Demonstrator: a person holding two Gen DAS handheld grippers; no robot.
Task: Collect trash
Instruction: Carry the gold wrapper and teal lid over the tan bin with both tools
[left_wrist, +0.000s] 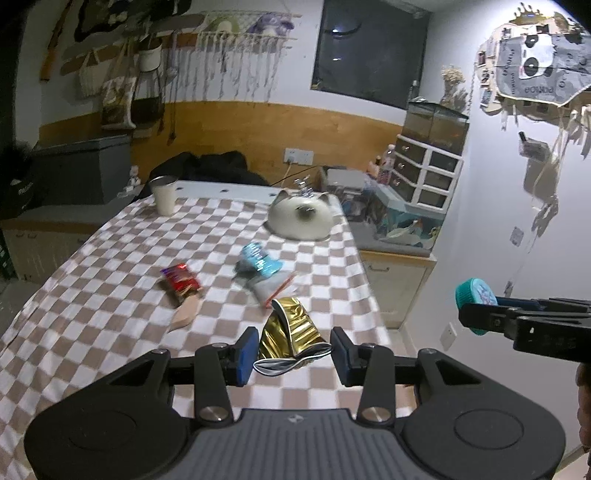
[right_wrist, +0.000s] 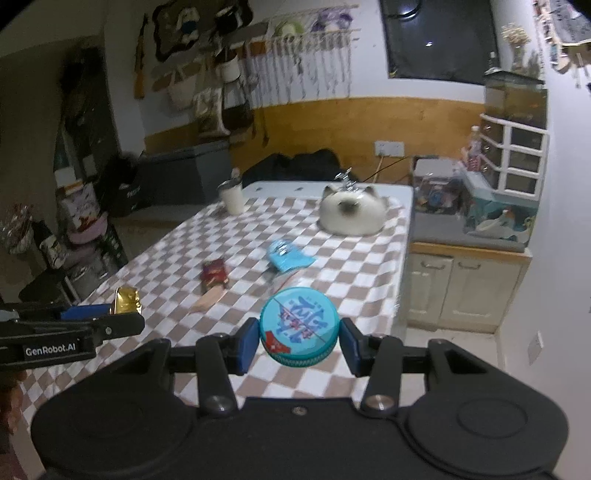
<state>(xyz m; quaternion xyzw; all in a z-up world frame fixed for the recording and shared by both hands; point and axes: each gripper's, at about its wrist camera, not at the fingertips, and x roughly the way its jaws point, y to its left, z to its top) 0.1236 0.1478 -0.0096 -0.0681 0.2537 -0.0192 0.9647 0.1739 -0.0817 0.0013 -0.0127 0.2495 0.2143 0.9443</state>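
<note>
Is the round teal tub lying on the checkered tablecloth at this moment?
No, the round teal tub with the printed lid sits between the jaws of the right gripper, raised above the brown-and-white checkered tablecloth.

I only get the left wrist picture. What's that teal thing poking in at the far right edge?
Observer: A round teal tub with blue and red print on its lid, clamped in the right hand-held gripper.
Visitor: Is my gold wrapper really gripped?
Observer: From the right wrist view, the gold wrapper sticks up from between the left hand-held gripper fingers.
Visitor: Anything off to my left?
Observer: A dark shelf stacked with boxes stands beside the table.
</note>
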